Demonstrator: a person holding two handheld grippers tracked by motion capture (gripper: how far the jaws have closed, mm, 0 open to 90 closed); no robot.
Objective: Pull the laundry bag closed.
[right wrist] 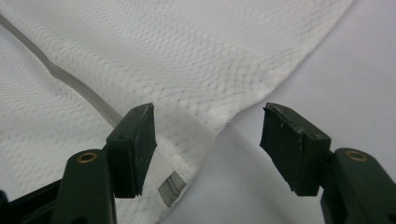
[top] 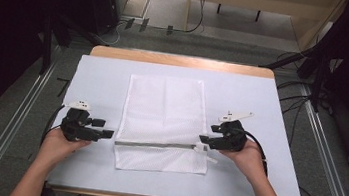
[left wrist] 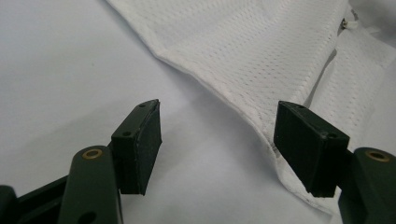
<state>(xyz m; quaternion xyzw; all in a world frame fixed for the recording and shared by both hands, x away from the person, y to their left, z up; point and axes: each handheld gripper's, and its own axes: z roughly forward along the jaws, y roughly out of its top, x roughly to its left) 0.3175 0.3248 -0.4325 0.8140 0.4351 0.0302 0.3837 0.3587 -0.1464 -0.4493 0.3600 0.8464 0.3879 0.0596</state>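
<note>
A white mesh bag (top: 162, 119) lies flat in the middle of the table, with a grey zipper (top: 156, 145) running across its near end. My left gripper (top: 106, 130) is open at the bag's left edge, level with the zipper. In the left gripper view its jaws stand wide apart over the bag's hem (left wrist: 243, 109). My right gripper (top: 202, 141) is open at the bag's right edge, by the zipper's end. The right gripper view shows the zipper tape (right wrist: 77, 86) and the bag's corner (right wrist: 196, 126) between its jaws.
A light blue cloth (top: 99, 78) covers the wooden table (top: 182, 61). Cables trail on the floor to the right and beyond the far edge. Dark equipment stands at both sides of the room.
</note>
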